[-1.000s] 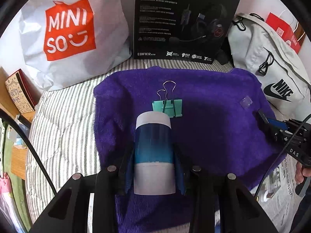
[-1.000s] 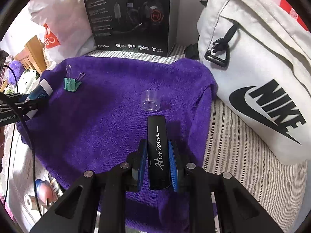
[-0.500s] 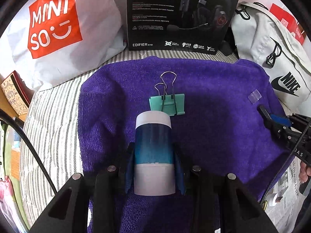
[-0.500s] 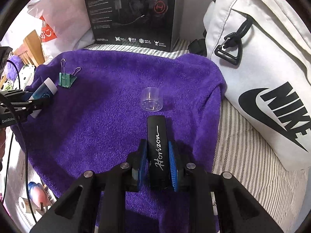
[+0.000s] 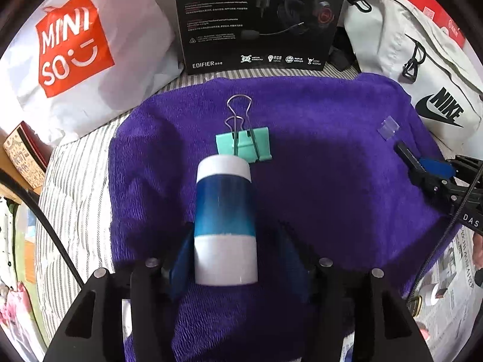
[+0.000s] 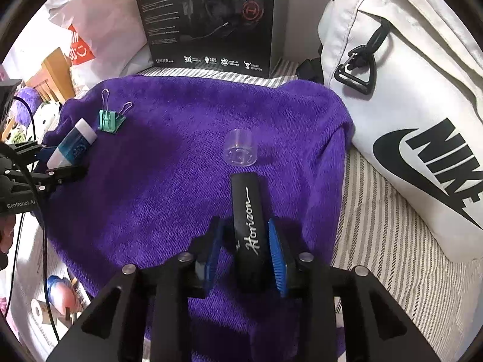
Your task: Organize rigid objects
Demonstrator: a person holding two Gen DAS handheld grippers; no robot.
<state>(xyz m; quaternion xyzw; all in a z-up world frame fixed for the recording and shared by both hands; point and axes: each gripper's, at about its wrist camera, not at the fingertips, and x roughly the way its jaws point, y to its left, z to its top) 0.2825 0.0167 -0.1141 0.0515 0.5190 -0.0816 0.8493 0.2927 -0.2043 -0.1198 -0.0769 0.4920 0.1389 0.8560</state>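
Note:
A blue and white bottle (image 5: 225,220) lies on the purple towel (image 5: 317,166) between the fingers of my left gripper (image 5: 235,232). Its jaws are opening and a gap shows beside the right pad. A black "Horizon" case (image 6: 249,226) rests on the towel inside my right gripper (image 6: 244,221). Those jaws are opening too, with the left pad off the case. A green binder clip (image 5: 243,146) lies just beyond the bottle's cap. A small clear plastic cup (image 6: 240,147) stands just past the case's far end.
A black headset box (image 5: 259,21) stands behind the towel, a white Miniso bag (image 5: 69,45) at back left, and a white Nike bag (image 6: 407,105) along the right. Striped bedding (image 5: 78,181) surrounds the towel. Newspaper (image 5: 452,259) and small clutter lie off its near edge.
Both grippers were shut on their objects; now the pads have spread away from the bottle and from the black case. Neither object has moved on the towel.

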